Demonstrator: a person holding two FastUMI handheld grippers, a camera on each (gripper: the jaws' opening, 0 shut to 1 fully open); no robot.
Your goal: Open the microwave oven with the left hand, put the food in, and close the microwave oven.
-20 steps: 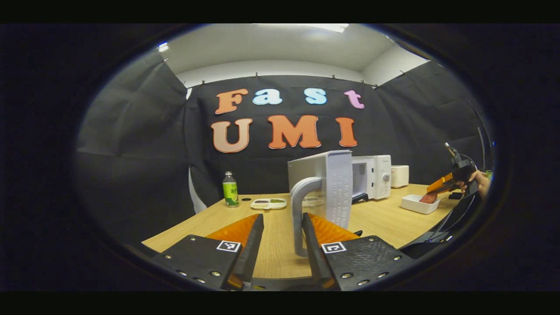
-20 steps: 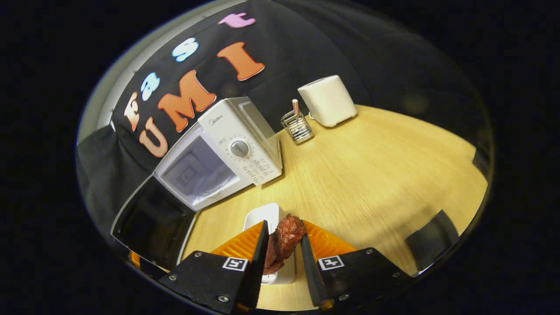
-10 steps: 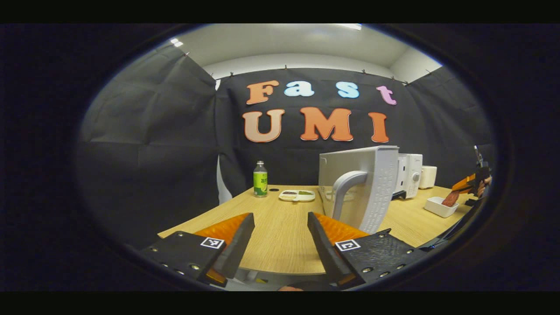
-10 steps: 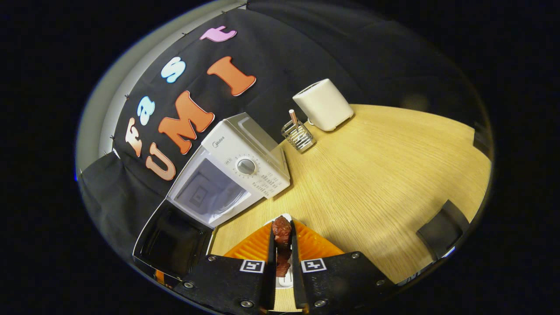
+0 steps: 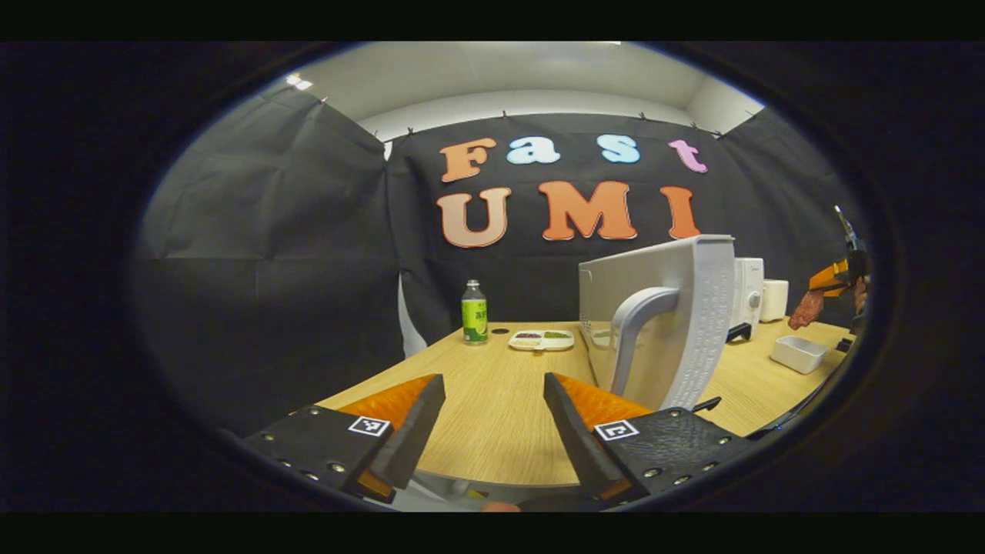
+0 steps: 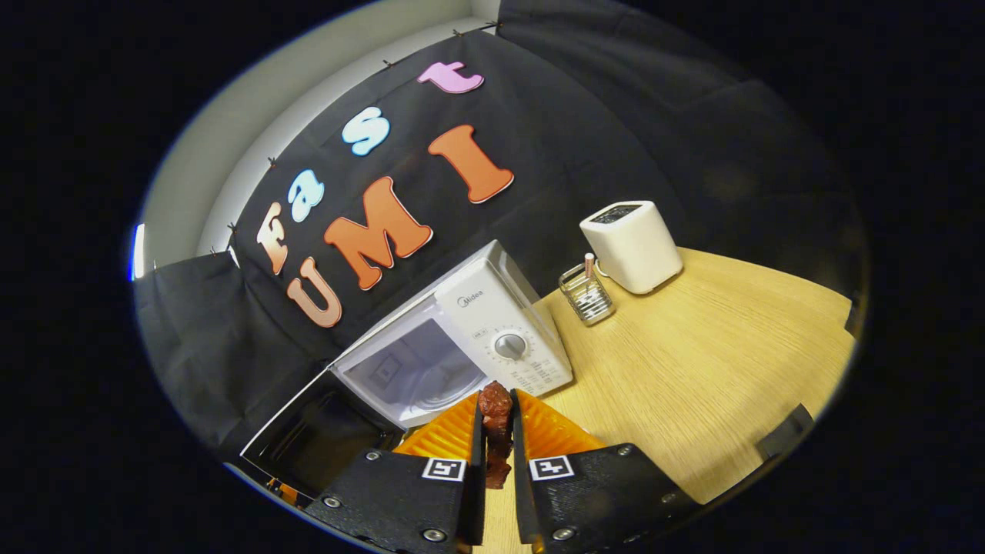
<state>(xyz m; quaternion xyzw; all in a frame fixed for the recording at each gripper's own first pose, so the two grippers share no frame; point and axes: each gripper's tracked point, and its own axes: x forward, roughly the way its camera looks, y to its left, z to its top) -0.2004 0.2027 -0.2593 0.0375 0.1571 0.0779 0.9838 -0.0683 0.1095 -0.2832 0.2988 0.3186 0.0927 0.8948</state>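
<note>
Pale wood of the table (image 6: 692, 369) is spread beneath the microwave oven (image 6: 492, 338), whose door (image 5: 669, 315) is now swung wide and has been let go. The left gripper (image 5: 492, 419) has been drawn back, jaws wide apart and empty. The food (image 6: 494, 423), lifted clear of its white dish (image 5: 800, 354), is pinched between the nearly closed jaws of the right gripper (image 6: 496, 442), near the open cavity; loading is judged next.
</note>
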